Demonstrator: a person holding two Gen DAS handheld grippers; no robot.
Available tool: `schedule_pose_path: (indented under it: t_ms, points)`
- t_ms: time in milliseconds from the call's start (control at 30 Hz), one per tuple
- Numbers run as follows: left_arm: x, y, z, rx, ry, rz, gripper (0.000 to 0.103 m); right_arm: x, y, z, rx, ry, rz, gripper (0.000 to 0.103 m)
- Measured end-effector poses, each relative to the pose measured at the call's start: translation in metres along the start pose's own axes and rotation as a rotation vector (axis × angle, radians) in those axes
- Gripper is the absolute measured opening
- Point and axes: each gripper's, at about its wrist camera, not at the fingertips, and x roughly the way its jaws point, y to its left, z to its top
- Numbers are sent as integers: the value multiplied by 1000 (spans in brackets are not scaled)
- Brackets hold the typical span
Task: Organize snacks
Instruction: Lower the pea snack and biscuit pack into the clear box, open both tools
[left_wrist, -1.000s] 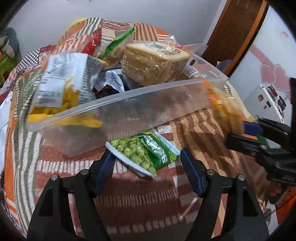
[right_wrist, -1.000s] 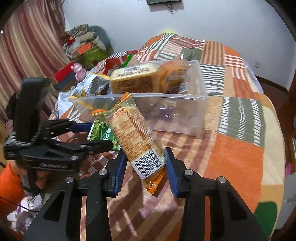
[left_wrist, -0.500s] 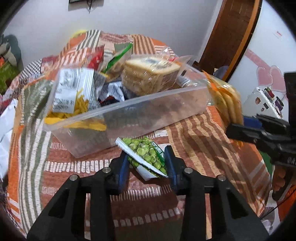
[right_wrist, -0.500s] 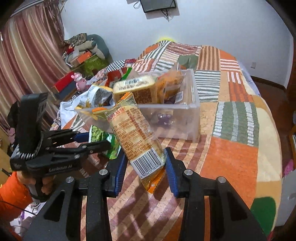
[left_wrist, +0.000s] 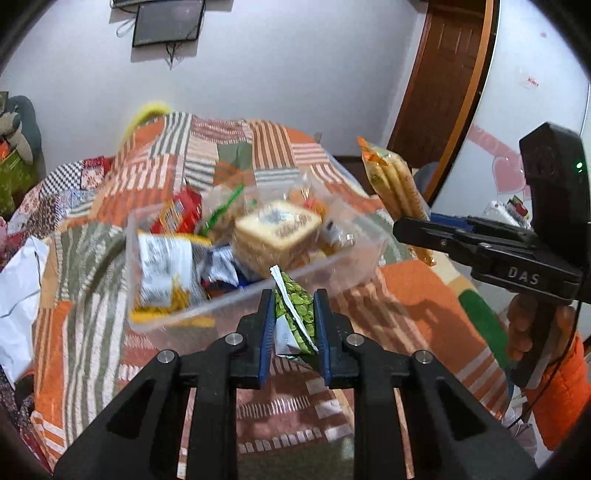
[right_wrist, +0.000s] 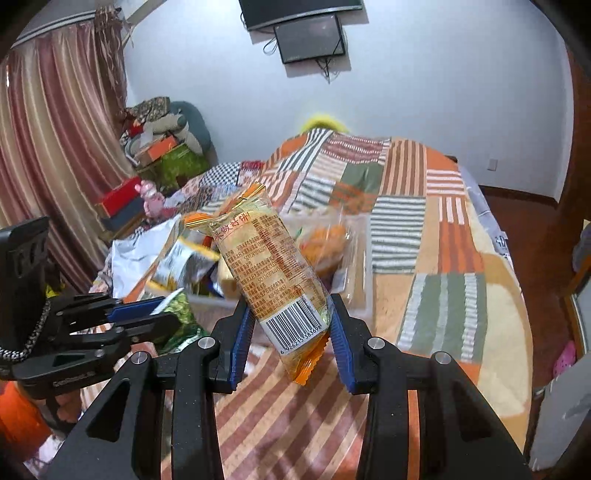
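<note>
A clear plastic bin (left_wrist: 343, 275) full of snack packs sits on the patchwork bedspread (left_wrist: 417, 295). My left gripper (left_wrist: 294, 317) is shut on a green pea snack packet (left_wrist: 295, 310), held up in front of the bin's near wall. My right gripper (right_wrist: 291, 325) is shut on an orange cracker pack (right_wrist: 277, 266) with a barcode, held upright above the bin's right end; the pack also shows in the left wrist view (left_wrist: 395, 188). A wrapped bread block (left_wrist: 277, 229) and a yellow chip bag (left_wrist: 162, 266) lie in the bin.
A white plastic bag (left_wrist: 18, 295) lies at the bed's left edge. Boxes and a stuffed toy (right_wrist: 162, 147) are piled by the curtain. A wooden door (left_wrist: 443, 85) stands at the right. A dark screen (right_wrist: 310, 37) hangs on the wall.
My left gripper closed on the green pea packet and lifted it off the bedspread. Both grippers rose higher above the bin with their packs.
</note>
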Motion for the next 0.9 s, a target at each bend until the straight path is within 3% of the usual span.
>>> schedule_pose_path:
  t_ms: [467, 900]
  points:
    - [-12, 28, 42, 0, -116, 84, 20, 20, -9, 24, 44, -34, -14, 36]
    - [14, 54, 42, -47, -104, 169, 20, 49, -24, 16, 89, 26, -34, 36]
